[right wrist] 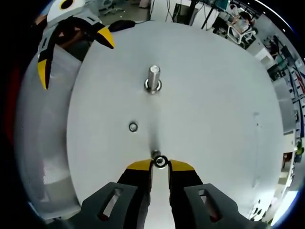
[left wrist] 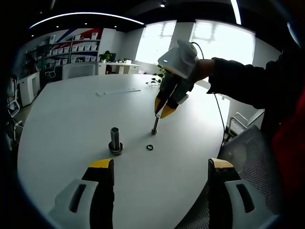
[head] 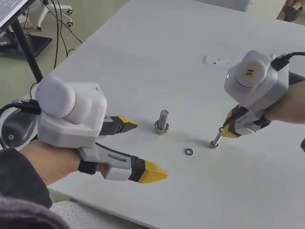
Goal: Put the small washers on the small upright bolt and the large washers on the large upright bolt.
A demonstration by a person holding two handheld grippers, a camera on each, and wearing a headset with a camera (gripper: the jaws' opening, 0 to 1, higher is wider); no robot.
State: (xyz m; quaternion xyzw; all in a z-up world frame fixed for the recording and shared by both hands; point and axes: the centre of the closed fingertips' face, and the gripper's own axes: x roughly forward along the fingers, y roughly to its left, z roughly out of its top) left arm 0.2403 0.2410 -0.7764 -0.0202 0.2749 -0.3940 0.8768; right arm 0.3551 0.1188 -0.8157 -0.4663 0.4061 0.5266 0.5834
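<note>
Holding the left claw (head: pixel 143 149) spread wide at the near left of the desk (head: pixel 143 57), tips pointing toward the large bolt (head: pixel 162 120). Pinching a washer (right wrist: pixel 160 162) in the right claw (head: pixel 223 131) (jaws nearly pressed together around it) at the right of the desk, right at the top of the small bolt (head: pixel 215 141); not managing to tell whether already threaded on or just above. Seeing the large bolt standing upright mid-desk, well apart from both claws, with a ring or more round its foot (count too small to tell). Seeing a loose washer (head: pixel 189 151) lying flat between the two bolts, nearer the small one, touching neither. Noting a white strip (head: pixel 217 61) lying farther off, beyond the right claw.
</note>
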